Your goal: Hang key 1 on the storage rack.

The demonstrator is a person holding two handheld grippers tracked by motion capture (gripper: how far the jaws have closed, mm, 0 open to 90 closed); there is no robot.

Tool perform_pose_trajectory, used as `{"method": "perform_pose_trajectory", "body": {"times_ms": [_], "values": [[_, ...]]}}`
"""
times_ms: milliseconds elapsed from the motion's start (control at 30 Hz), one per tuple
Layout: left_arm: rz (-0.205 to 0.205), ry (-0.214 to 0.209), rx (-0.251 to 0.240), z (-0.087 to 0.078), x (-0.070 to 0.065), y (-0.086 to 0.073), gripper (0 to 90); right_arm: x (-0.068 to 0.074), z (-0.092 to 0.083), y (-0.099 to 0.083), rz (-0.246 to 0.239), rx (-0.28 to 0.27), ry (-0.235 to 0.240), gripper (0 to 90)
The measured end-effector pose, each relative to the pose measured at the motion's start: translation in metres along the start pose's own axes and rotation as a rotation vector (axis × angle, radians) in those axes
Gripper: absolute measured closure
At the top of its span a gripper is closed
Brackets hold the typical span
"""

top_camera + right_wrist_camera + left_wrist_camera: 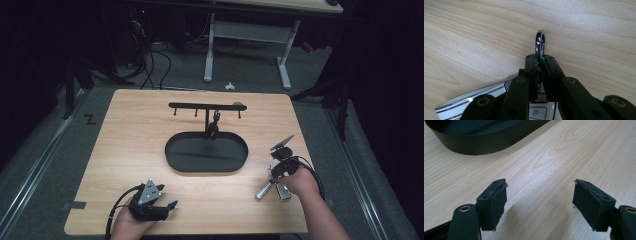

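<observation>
Now right hand-held gripper [540, 62] clenched on key fob's [272, 188] upright ring [540, 45]; left hand-held gripper [539, 195] spread, empty.

Grey floor [60, 150]; white-legged desk [250, 30] behind (dim room)

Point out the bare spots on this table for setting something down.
Free: the left strip beside the tray and the near middle between the left gripper and right gripper. Crowded: the centre with tray and rack; the key at near right.
</observation>
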State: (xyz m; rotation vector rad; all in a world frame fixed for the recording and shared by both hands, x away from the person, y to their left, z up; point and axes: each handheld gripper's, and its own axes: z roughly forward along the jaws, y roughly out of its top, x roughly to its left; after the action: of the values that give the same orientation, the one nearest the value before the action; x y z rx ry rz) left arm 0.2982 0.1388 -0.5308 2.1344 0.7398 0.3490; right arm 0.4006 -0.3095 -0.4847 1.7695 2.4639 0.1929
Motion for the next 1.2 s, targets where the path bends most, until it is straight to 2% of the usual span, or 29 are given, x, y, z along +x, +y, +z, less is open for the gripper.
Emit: {"method": "perform_pose_trajectory", "body": {"times_ms": [100, 133, 233, 333, 467, 600, 667, 833, 867, 1200], "values": [[-0.001, 0.001, -0.001, 0.0, 0.0, 0.0, 27.4, 0.001, 0.0, 0.0, -0.008, -0.006, -0.005, 83.1], [-0.001, 0.002, 0.0, 0.0, 0.0, 0.0, 27.4, 0.003, 0.0, -0.001, -0.035, -0.02, -0.023, 83.5], [0.002, 0.006, -0.006, 0.0, 0.0, 0.0, 27.5, 0.004, 0.0, -0.003, -0.054, -0.037, -0.037, 84.1], [0.001, 0.007, -0.009, -0.001, 0.0, 0.0, 27.5, 0.005, -0.002, -0.003, -0.063, -0.037, -0.035, 84.7], [0.003, 0.005, -0.008, 0.0, 0.0, 0.0, 27.6, 0.008, -0.018, -0.004, -0.076, -0.078, -0.004, 84.7], [0.007, 0.004, -0.006, 0.001, -0.001, 0.001, 27.6, 0.009, -0.028, -0.005, -0.093, -0.099, -0.002, 84.7], [0.008, 0.004, -0.007, 0.0, -0.001, 0.001, 27.7, 0.01, -0.04, -0.006, -0.103, -0.122, 0.01, 84.7], [0.008, 0.004, -0.009, 0.0, -0.001, 0.001, 27.6, 0.012, -0.055, -0.007, -0.118, -0.14, 0.007, 84.7], [0.008, 0.004, -0.01, 0.0, -0.001, 0.001, 27.7, 0.013, -0.064, -0.007, -0.121, -0.152, 0.01, 84.7], [0.004, 0.004, -0.02, -0.001, -0.001, 0.001, 27.7, 0.018, -0.093, -0.003, -0.125, -0.195, 0.011, 84.7]]}}
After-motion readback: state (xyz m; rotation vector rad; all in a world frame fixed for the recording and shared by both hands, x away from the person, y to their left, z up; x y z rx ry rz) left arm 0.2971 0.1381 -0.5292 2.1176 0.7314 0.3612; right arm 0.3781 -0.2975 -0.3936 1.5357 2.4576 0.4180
